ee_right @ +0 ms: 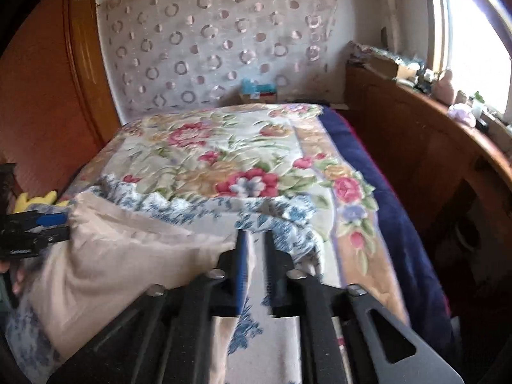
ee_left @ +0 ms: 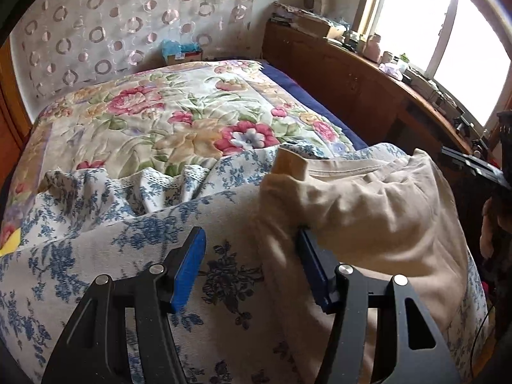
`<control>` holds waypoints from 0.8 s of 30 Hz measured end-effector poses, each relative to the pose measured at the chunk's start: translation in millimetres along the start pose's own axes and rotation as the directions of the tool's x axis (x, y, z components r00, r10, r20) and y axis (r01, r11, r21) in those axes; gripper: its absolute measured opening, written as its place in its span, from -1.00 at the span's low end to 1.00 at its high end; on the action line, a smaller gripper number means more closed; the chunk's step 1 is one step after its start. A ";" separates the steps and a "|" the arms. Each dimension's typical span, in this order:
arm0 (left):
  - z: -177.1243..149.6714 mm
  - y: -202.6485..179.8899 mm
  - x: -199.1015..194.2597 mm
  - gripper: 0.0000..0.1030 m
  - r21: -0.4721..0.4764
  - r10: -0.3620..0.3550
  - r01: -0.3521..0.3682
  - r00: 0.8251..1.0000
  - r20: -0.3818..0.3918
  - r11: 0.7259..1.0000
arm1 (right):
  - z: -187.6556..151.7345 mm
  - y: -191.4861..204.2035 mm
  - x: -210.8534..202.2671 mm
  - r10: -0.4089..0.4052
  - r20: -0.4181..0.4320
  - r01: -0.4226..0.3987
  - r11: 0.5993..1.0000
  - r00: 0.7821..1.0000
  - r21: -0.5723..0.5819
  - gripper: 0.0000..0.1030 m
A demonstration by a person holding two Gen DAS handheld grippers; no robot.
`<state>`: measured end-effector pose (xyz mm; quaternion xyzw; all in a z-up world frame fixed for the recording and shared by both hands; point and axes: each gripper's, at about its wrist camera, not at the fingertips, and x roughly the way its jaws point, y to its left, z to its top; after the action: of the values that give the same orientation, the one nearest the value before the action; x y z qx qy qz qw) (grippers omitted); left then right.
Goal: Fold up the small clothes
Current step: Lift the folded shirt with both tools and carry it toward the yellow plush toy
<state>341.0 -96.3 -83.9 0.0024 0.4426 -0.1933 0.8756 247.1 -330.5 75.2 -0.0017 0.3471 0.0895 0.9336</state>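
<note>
Cream garment (ee_left: 368, 211): soft cotton, bunched and lifted off the bed between my two tools, its ribbed hem edge running along the top and one corner sticking up.
Where it lies: over the blue-flowered cloth (ee_left: 96, 256) at the near end of the bed, sagging in the middle, its right end reaching toward my other tool.
My left gripper (ee_left: 252, 268): its blue pads stand wide apart; the cream fabric drapes over the right-hand finger (ee_left: 312, 268), and the left-hand finger (ee_left: 188, 268) is bare above the flowered cloth, so nothing is pinched between them.
My right gripper (ee_right: 254, 265): its fingers are drawn close together with a narrow slit between them; a strip of the cream fabric runs into that slit, but the picture is blurred and I cannot tell whether it is truly clamped.
Garment from the right wrist view (ee_right: 128, 256): stretches leftward to my left tool (ee_right: 35, 227), which shows at the edge.
Flowered cloth: white with blue sprigs and a lace edge, rumpled.
Quilt (ee_left: 166, 118): large red and yellow blooms, covering the bed beyond.
Dark blue sheet (ee_right: 384, 198): shows along the quilt's right side.
Wooden cabinet (ee_left: 352, 73): beside the bed, cluttered on top, under the bright window (ee_left: 432, 22).
Curtain (ee_left: 105, 22): sheer, patterned with rings, behind the bed.
</note>
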 end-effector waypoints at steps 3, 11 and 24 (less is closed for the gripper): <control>1.4 -3.0 5.8 0.17 0.005 -0.019 0.019 1.000 -0.015 1.000 | -7.0 5.7 -4.2 0.058 -0.023 -0.058 0.998 0.998 -0.006 0.18; 4.9 -7.8 11.7 0.16 0.025 -0.032 0.032 0.999 -0.011 0.999 | -20.8 8.8 6.7 0.061 -0.114 -0.063 0.998 0.992 -0.018 0.50; 8.3 -11.2 15.8 -0.65 -0.002 -0.157 0.157 0.987 -0.036 0.988 | -11.9 22.7 22.0 0.195 -0.154 -0.199 0.980 0.969 -0.015 -0.43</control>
<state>352.0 -113.5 -89.3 -0.0286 0.4572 -0.2616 0.8495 251.9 -305.3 53.2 0.0118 0.4140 0.1867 0.8909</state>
